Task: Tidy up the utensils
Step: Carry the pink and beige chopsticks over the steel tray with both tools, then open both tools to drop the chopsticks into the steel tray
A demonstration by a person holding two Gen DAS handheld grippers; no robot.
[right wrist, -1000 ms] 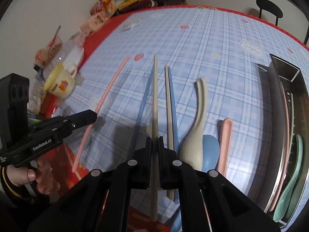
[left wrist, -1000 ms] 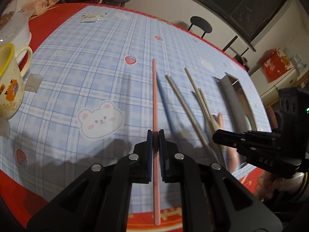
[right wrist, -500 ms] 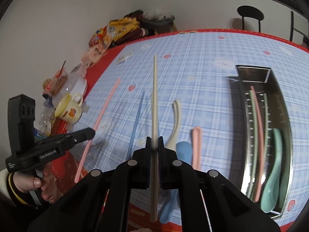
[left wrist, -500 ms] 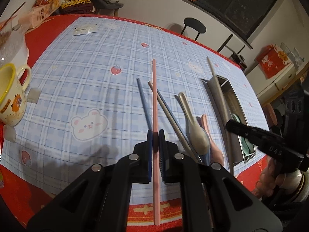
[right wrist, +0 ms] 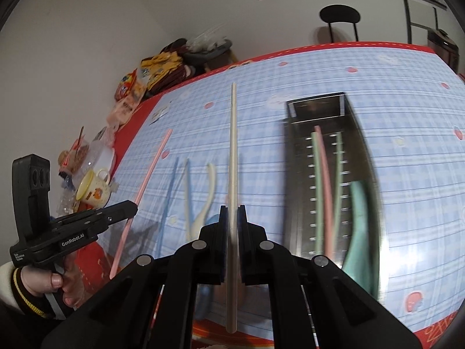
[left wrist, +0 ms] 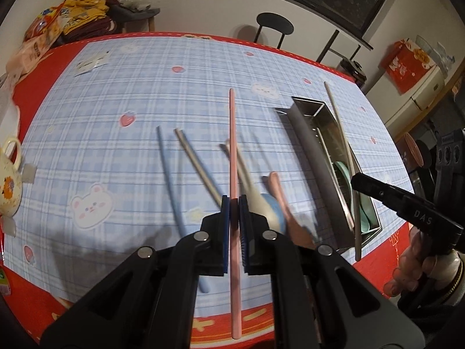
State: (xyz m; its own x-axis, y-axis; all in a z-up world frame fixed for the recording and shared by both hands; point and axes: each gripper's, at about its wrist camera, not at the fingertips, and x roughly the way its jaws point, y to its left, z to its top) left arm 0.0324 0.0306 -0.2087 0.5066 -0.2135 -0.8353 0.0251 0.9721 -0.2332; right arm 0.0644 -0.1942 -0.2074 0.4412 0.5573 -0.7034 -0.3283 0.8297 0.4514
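Left claw (left wrist: 234,203) raised above the bench (left wrist: 139,93), clamped on one pink chopstick (left wrist: 233,145) pointing forward. Right claw (right wrist: 231,212) likewise aloft, clamped on one beige chopstick (right wrist: 233,145), beside the steel tray (right wrist: 316,103). In tray: three chopsticks, one green spoon (right wrist: 360,226). Higher than a second ago, when both chopsticks sat low by the bench; now nearer the tray.

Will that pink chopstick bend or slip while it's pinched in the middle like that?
Probably not bend: the pink chopstick runs dead straight on both sides of the left hand-held gripper, so it looks stiff. It also looks thin, so likely light. It seems smooth, and only a short stretch is pinched, so it might swivel or slide if bumped.
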